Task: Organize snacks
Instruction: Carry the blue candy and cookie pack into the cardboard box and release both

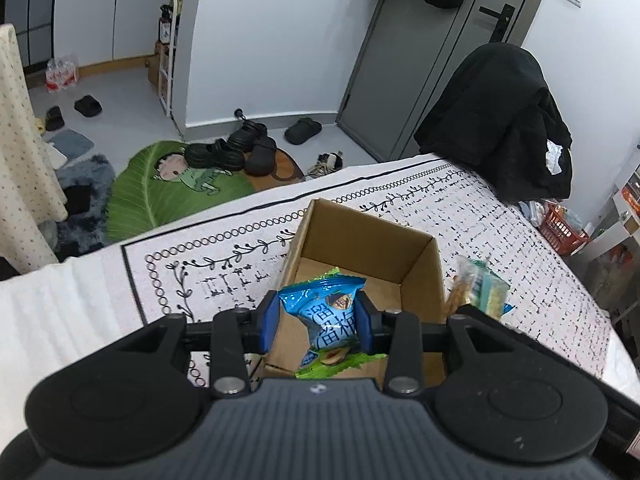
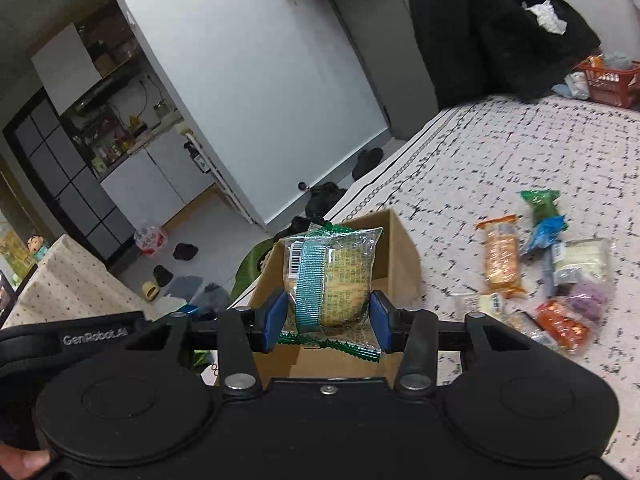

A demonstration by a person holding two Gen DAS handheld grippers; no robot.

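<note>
Both grippers are holding snacks over the cardboard box [image 1: 362, 240]. Left gripper [image 1: 319, 322] is pinching a blue and green snack packet [image 1: 334, 320] between its blue pads [image 1: 270, 320], the packet hanging above the open box, whose brown floor is showing behind it. Right gripper [image 2: 329, 318] is clamping a clear-wrapped cake [image 2: 332, 280] with a teal stripe and green crimped edges; its pads [image 2: 276, 314] are pressing on the wrapper's lower part while the upper part is standing up in front of the box [image 2: 396, 256]. In the left wrist view that same cake [image 1: 478, 286] is showing just beside the box's right wall, blurred.

The box is sitting on a white cloth with black patterning [image 1: 520, 248], near its edge. More snacks are lying loose on the cloth [image 2: 520, 152] to the right of the box, well apart from it: an orange packet [image 2: 502, 256], a green and blue packet [image 2: 544, 216], a pale wrapped one [image 2: 582, 260], a purple one [image 2: 588, 296] and a red-orange one [image 2: 564, 324], the last few crowding together and touching. A black jacket [image 1: 504, 120] is hanging at the far end of the cloth, and a red basket [image 2: 610, 80] is standing beyond it. A fingertip [image 2: 22, 462] is showing at the lower left corner of the right wrist view.
</note>
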